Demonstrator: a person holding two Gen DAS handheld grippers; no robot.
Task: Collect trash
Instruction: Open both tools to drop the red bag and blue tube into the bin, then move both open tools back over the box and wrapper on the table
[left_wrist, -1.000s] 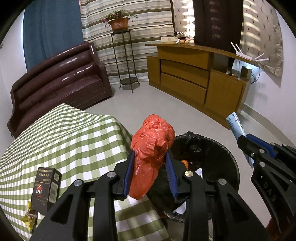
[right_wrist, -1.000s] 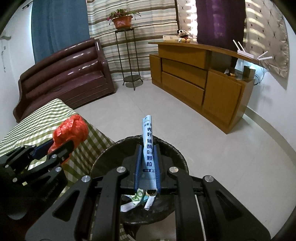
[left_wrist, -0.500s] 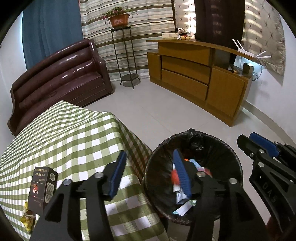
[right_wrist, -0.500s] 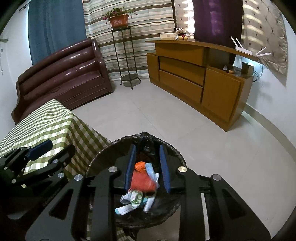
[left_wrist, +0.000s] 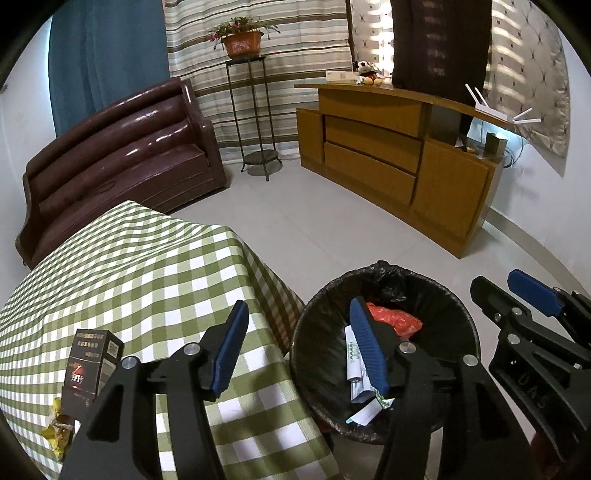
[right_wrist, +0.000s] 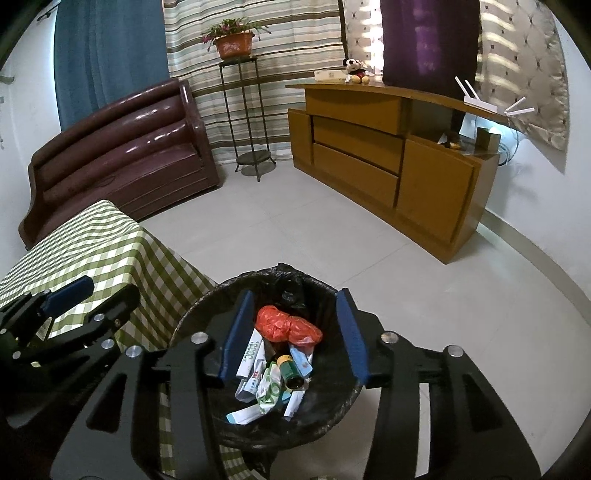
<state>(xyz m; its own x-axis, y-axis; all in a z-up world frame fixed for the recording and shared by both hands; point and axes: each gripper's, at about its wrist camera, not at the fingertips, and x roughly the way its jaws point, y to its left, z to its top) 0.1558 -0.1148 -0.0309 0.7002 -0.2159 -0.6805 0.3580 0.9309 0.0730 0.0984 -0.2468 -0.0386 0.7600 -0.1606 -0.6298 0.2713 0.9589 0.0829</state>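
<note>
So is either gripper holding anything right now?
No. The left gripper and right gripper are both empty; the right's jaws have just been opening over the black-lined bin.

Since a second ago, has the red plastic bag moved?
Yes. The red plastic bag left the left gripper, whose jaws have just been opening, and dropped into the black bin beside the checked table.

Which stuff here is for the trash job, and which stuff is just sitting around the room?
For the job:
- trash bin
- red bag in the bin
- dark box on the checked table
- yellow wrapper beside it
- left gripper and right gripper, both open and empty

Just sitting around:
- sofa
- flower pot
- wooden cabinet
- toy mouse
</note>
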